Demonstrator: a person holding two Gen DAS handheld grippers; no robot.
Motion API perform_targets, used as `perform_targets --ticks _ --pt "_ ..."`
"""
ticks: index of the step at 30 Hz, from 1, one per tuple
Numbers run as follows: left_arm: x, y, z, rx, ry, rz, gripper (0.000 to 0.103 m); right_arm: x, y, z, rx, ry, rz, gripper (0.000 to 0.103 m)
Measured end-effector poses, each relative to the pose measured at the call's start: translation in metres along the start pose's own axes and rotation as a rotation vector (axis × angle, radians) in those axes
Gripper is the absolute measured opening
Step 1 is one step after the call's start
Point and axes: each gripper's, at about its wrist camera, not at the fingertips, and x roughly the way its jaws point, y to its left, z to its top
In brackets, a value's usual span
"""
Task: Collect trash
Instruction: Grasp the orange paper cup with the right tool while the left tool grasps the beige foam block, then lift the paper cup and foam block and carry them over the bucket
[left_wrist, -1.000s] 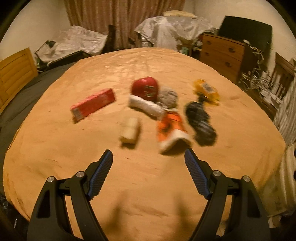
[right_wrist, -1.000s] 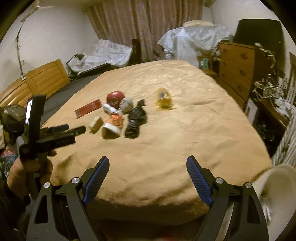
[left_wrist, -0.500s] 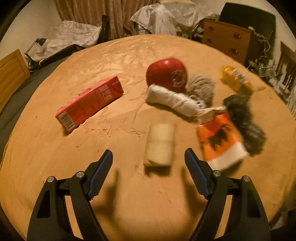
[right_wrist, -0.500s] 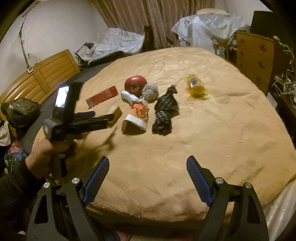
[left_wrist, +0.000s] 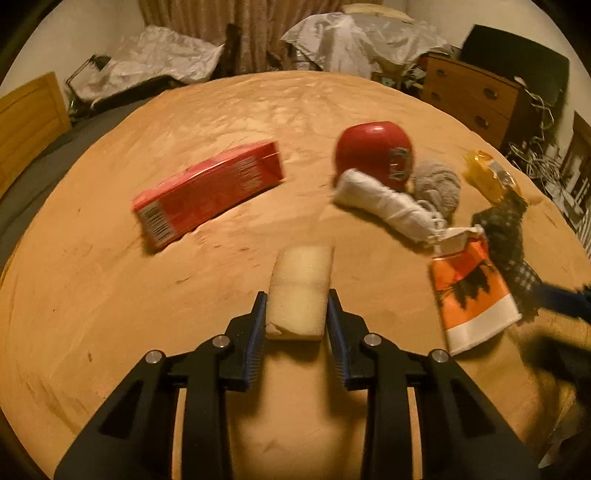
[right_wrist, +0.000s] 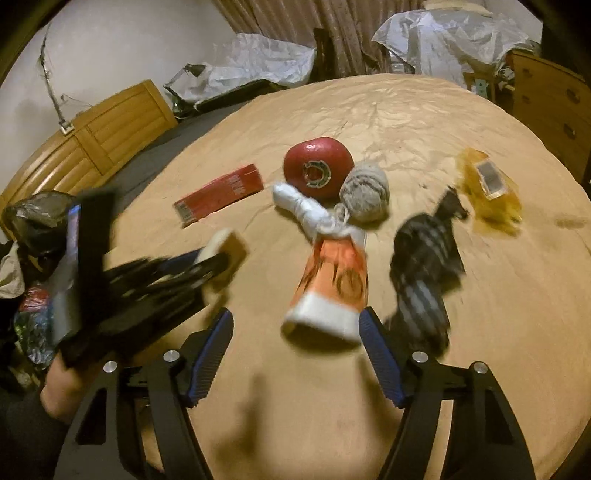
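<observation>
Two tongs work: my left tongs (left_wrist: 296, 314) pinch the soft, light sponge (left_wrist: 300, 291) by its sides, while my right tongs (right_wrist: 295, 354) are closing around the thin, crushable carton (right_wrist: 334, 284).

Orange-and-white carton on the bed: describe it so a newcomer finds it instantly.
On the tan bedspread, find the red ball. A white rolled cloth leads from it toward the camera to the orange-and-white carton, the only orange piece with a white end band.

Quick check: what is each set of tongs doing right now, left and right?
Left tongs: shut on the foam block.
Right tongs: closing around the orange-and-white carton, pads not yet pressing it.
</observation>
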Motion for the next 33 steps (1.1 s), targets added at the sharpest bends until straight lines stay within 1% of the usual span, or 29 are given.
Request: perform_targets --ticks 2,6,9,11,15,19,21,25,28,33 --pt "0.002 0.005 -0.001 -0.013 0.007 -0.022 0.03 0.016 -0.004 0.011 0.005 0.013 -0.031 0.072" --pt "0.006 0.005 -0.002 -0.012 0.008 -0.023 0.032 0.043 -0.009 0.027 0.0 0.056 -0.079 0.071" --pt "0.009 0.007 -0.002 -0.019 0.012 -0.028 0.033 0.055 -0.012 0.03 -0.008 0.079 -0.108 0.062" --pt "0.01 0.007 0.0 -0.025 0.015 -0.029 0.033 0.065 -0.013 0.031 -0.015 0.095 -0.133 0.051" --pt "0.009 0.003 0.0 -0.021 0.011 -0.021 0.031 0.064 -0.01 0.024 -0.037 0.067 -0.161 0.048" --pt "0.005 0.003 -0.001 -0.024 0.002 -0.014 0.03 0.049 -0.002 0.011 -0.055 0.012 -0.151 0.046" --pt "0.0 0.005 -0.003 -0.034 -0.008 -0.013 0.03 0.036 0.0 0.003 -0.052 -0.018 -0.137 0.046" --pt "-0.016 0.005 -0.006 -0.051 -0.03 -0.017 0.03 0.011 0.006 -0.009 -0.066 -0.074 -0.135 0.046" --pt "-0.034 0.001 -0.011 -0.052 -0.05 -0.023 0.03 -0.014 0.014 -0.021 -0.084 -0.118 -0.143 0.046" --pt "-0.073 -0.016 -0.021 -0.028 -0.114 -0.016 0.03 -0.054 0.026 -0.041 -0.095 -0.177 -0.143 0.046"
